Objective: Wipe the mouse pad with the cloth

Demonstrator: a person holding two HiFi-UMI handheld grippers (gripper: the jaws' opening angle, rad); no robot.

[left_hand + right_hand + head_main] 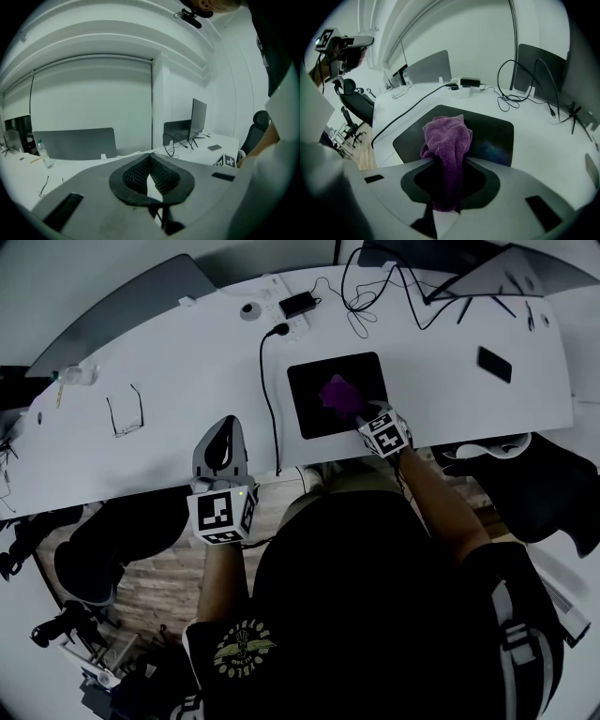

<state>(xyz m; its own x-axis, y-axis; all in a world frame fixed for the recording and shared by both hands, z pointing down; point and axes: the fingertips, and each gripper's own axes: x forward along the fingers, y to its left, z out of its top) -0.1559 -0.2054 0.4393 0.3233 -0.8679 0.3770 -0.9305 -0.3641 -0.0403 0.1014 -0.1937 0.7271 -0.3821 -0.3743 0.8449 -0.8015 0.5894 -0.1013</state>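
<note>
Purple cloth [446,136], pinched by the right gripper [448,160], rests on the mouse pad [493,133], seemingly mid-wipe, needing pressed sweeps next; left gripper [150,158] closed, empty.

left gripper [150,158]: jaws pressed together, nothing in them
desk [23,172]: white, sits behind the jaws
monitor [198,119]: right side, cables [176,141] just beside
bottle [45,157]: far left

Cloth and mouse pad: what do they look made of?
Cloth: purple terry or microfibre, going by fuzzy nap and soft folds.
Mouse pad: dark, matte, thin, flat; probably fabric-topped rubber or foam, can't tell which.
</note>
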